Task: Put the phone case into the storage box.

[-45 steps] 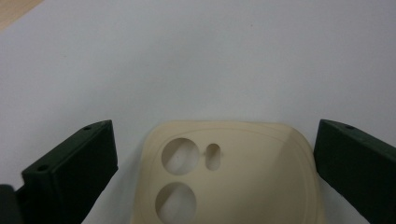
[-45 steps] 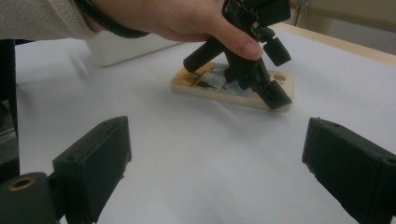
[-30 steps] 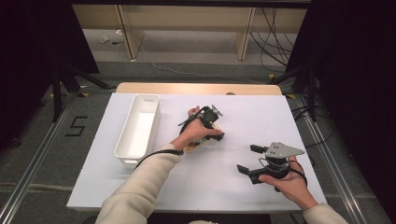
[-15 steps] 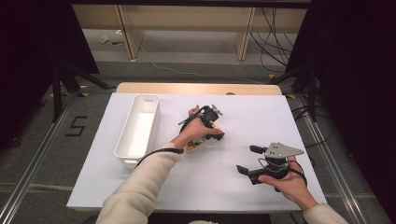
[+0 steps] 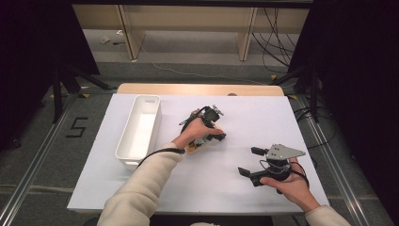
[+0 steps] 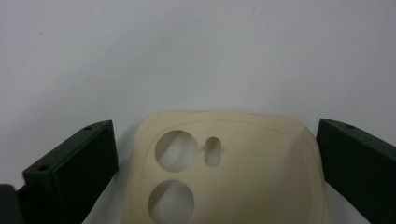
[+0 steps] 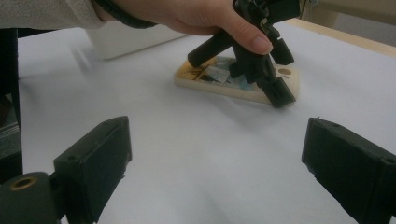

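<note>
Left gripper (image 5: 207, 139) spread astride phone case (image 6: 224, 168): centre it, then squeeze the long edges evenly. Right gripper (image 5: 251, 162) spread, idle.

A single readable mark: the numeral "5" (image 5: 76, 127), in black on the grey floor to the left of the table (image 5: 263, 113), near the white bin (image 5: 139, 132). The cream phone case (image 6: 224, 172) between the left gripper's jaws carries no legible lettering; the printed picture on it, seen from the right gripper view, is too blurred to read
</note>
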`<move>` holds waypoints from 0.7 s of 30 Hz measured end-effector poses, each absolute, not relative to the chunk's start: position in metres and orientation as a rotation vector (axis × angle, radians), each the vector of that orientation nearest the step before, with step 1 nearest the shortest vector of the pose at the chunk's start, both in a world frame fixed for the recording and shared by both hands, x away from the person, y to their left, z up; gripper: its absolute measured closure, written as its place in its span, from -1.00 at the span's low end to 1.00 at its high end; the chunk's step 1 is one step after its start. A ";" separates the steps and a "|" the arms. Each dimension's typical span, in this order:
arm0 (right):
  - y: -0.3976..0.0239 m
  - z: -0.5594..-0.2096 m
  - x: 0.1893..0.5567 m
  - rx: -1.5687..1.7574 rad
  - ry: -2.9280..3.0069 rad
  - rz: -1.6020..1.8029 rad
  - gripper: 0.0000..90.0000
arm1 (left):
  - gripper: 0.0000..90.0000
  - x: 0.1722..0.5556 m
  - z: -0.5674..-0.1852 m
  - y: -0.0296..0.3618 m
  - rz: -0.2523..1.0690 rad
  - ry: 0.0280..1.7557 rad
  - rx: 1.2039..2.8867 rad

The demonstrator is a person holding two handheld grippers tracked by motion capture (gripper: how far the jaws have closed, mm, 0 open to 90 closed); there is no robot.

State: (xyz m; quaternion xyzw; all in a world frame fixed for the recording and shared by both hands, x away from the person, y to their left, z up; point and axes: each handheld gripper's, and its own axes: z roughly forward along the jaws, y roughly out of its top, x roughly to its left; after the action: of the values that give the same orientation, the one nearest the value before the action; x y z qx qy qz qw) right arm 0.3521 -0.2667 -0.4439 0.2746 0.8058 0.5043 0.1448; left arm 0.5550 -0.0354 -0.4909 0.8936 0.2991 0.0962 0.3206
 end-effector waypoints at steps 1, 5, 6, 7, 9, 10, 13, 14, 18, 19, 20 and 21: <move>-0.267 -0.444 0.352 0.792 2.320 1.454 -0.79 | -1.00 0.555 -0.491 -0.035 0.251 0.787 2.347; -0.267 -0.444 0.352 0.792 2.324 1.450 -0.79 | -0.98 0.555 -0.490 -0.036 0.250 0.782 2.349; -0.266 -0.444 0.352 0.791 2.324 1.451 -0.79 | -0.97 0.555 -0.490 -0.036 0.248 0.781 2.348; -0.266 -0.444 0.352 0.790 2.325 1.451 -0.79 | -0.96 0.555 -0.490 -0.036 0.247 0.780 2.347; -0.266 -0.444 0.352 0.790 2.326 1.451 -0.79 | -0.94 0.555 -0.490 -0.035 0.244 0.779 2.347; -0.266 -0.444 0.352 0.791 2.326 1.451 -0.79 | -0.94 0.555 -0.490 -0.035 0.243 0.778 2.348; -0.266 -0.444 0.352 0.791 2.327 1.448 -0.79 | -0.92 0.555 -0.490 -0.035 0.242 0.777 2.348; -0.266 -0.444 0.352 0.792 2.329 1.446 -0.79 | -0.92 0.555 -0.490 -0.035 0.241 0.777 2.347; -0.267 -0.444 0.352 0.791 2.329 1.448 -0.79 | -0.90 0.555 -0.489 -0.035 0.242 0.778 2.347; -0.267 -0.444 0.352 0.791 2.329 1.448 -0.79 | -0.90 0.555 -0.489 -0.035 0.243 0.779 2.346; -0.267 -0.444 0.352 0.792 2.329 1.447 -0.79 | -0.88 0.555 -0.489 -0.035 0.242 0.780 2.346; -0.267 -0.444 0.352 0.793 2.330 1.447 -0.79 | -0.87 0.555 -0.489 -0.034 0.243 0.781 2.345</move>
State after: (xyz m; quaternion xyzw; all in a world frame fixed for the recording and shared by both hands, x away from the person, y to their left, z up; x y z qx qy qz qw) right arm 0.3521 -0.2665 -0.4444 0.2748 0.8077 0.5017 0.1429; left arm 0.5549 -0.0345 -0.4887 0.8936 0.2976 0.0927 0.3230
